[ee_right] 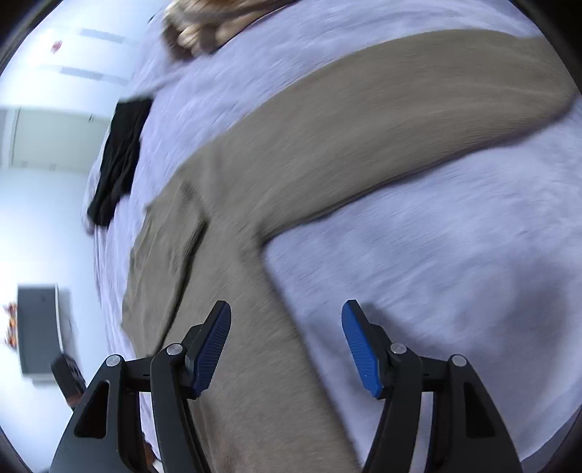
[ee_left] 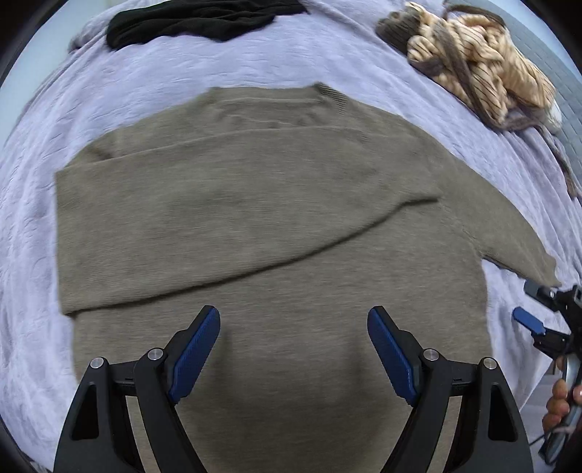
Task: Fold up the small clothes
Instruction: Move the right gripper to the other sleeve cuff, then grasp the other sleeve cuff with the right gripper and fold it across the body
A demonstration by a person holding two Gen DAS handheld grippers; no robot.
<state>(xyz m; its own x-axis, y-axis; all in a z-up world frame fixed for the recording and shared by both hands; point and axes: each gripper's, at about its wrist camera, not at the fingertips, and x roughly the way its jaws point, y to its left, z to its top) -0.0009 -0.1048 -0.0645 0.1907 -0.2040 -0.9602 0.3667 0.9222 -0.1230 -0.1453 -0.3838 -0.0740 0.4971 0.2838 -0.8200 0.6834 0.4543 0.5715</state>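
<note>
A taupe knit sweater (ee_left: 254, 218) lies flat on a lilac bedspread (ee_left: 32, 236), neck at the far side. Its left sleeve is folded across the chest; its right sleeve (ee_left: 509, 233) stretches out to the right. My left gripper (ee_left: 294, 320) is open and empty above the sweater's lower body. My right gripper (ee_right: 286, 313) is open and empty over the sweater's right side edge, by the armpit, with the outstretched sleeve (ee_right: 400, 120) beyond it. The right gripper also shows in the left wrist view (ee_left: 534, 309), at the far right beside the sleeve's cuff.
A black garment (ee_left: 196, 18) lies at the far edge of the bed, also in the right wrist view (ee_right: 120, 156). A crumpled tan striped garment (ee_left: 473, 69) lies at the far right. A dark box (ee_right: 38, 327) stands by the white wall beyond the bed.
</note>
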